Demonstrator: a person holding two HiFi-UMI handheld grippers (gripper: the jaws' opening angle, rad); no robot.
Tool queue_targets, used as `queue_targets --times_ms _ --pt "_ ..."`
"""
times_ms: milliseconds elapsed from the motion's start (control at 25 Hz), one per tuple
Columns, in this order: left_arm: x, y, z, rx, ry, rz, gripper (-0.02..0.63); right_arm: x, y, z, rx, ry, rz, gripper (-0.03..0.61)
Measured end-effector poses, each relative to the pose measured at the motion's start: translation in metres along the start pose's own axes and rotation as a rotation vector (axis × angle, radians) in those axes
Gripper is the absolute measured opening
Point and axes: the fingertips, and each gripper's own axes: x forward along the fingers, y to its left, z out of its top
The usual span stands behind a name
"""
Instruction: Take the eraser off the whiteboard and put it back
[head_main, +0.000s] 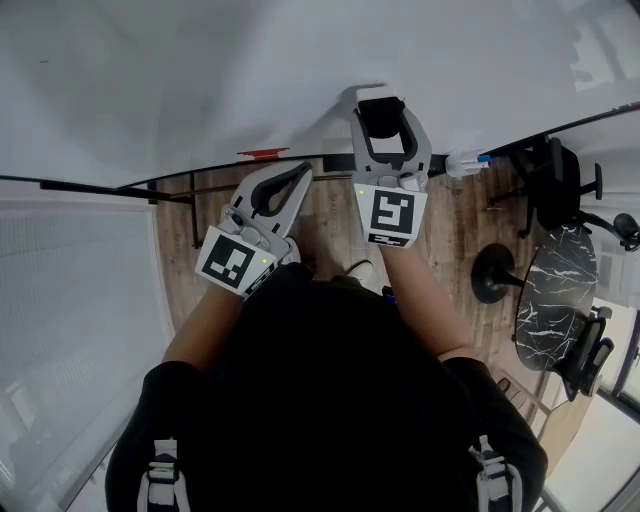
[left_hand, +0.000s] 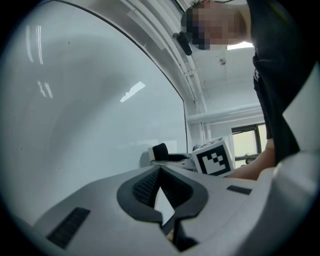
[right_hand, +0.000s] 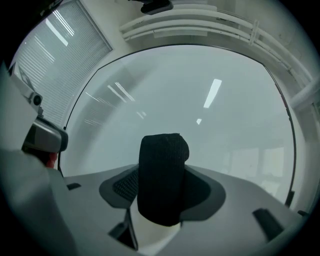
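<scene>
whiteboard task at its opening stage: the black eraser (head_main: 382, 120) sits in the grip of the right gripper (head_main: 386, 102), its far end right up against the whiteboard (head_main: 200, 80). whether it has parted from the surface cannot be told. by the look of it, the lift-off is only beginning, and the carry away and the return to the board are both left to do.

the right gripper's fingers (head_main: 424, 150) stand fairly wide, set by the width of the eraser, which fills the gap between their pads. in the right gripper view the eraser (right_hand: 162, 185) stands upright in the middle, with the board filling everything behind it.

at 9 o'clock of the right gripper in the head view, the left gripper (head_main: 303, 168) hangs short of the board. its fingers (head_main: 298, 200) are drawn together at the tips, nothing between them and nothing touched. below, a tray (head_main: 200, 180) runs along the board's lower edge.
</scene>
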Motion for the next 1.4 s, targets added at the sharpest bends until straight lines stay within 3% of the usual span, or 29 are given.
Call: queue_targets --times_ms 360,680,880,1400 --pt "0.003 -0.006 0.011 0.026 -0.020 0.016 0.000 -0.033 -0.004 0.015 0.114 -0.025 0.128 0.239" --pt "0.003 -0.020 0.025 0.046 -0.037 0.008 0.000 -0.080 0.006 0.029 0.252 -0.077 0.346 0.242" --pt "0.004 -0.033 0.024 0.051 -0.024 -0.004 0.000 -0.102 0.011 0.024 0.275 -0.078 0.444 0.244" --pt "0.006 -0.056 0.000 0.058 0.025 -0.030 0.000 -0.128 -0.007 -0.001 0.275 -0.078 0.456 0.245"
